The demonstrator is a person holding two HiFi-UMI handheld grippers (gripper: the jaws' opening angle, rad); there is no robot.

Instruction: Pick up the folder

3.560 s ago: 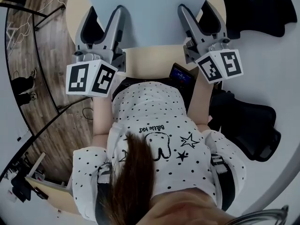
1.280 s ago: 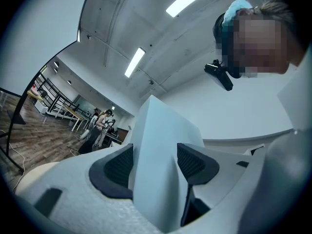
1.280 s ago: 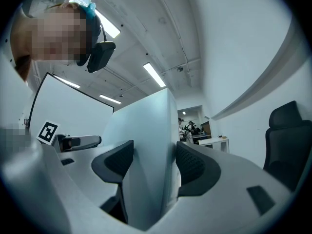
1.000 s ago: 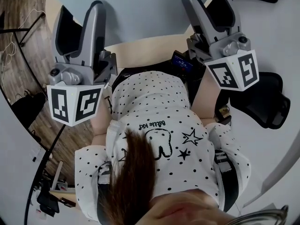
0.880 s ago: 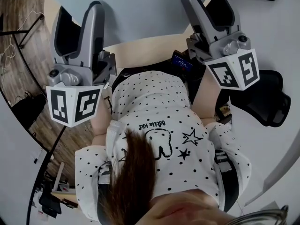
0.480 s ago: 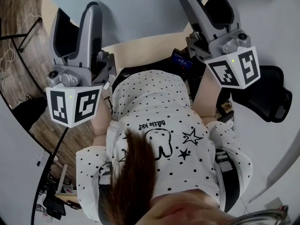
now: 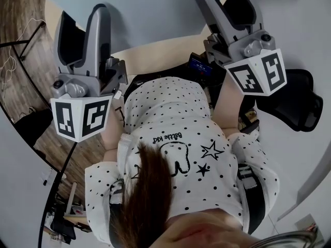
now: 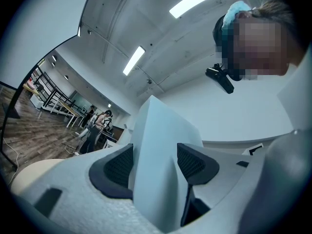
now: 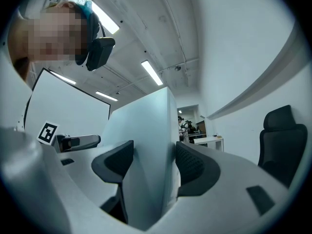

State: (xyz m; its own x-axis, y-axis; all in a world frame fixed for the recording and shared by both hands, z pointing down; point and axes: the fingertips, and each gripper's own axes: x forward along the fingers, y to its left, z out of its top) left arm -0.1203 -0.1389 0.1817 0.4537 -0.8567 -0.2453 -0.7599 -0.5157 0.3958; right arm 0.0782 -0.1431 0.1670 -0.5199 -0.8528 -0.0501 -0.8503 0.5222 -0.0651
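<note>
The left tool [image 8: 154, 162] and right tool [image 9: 150, 164] each clamp the folder [image 7: 155, 9] edge. It looks light, thin and probably floppy, so two spaced grips suit it.

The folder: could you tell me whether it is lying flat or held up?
Held up: left gripper and right gripper clamp the folder, ceiling behind it.

Holding the folder [image 7: 155, 9] up with both grippers, ahead of the chest.
Clamping its left side in the left gripper [image 7: 84, 27] and its right side in the right gripper [image 7: 227, 4], each with jaws pressed flat on the sheet, tips pointing up and away; reaching forward on bare forearms [image 7: 226, 99].
</note>
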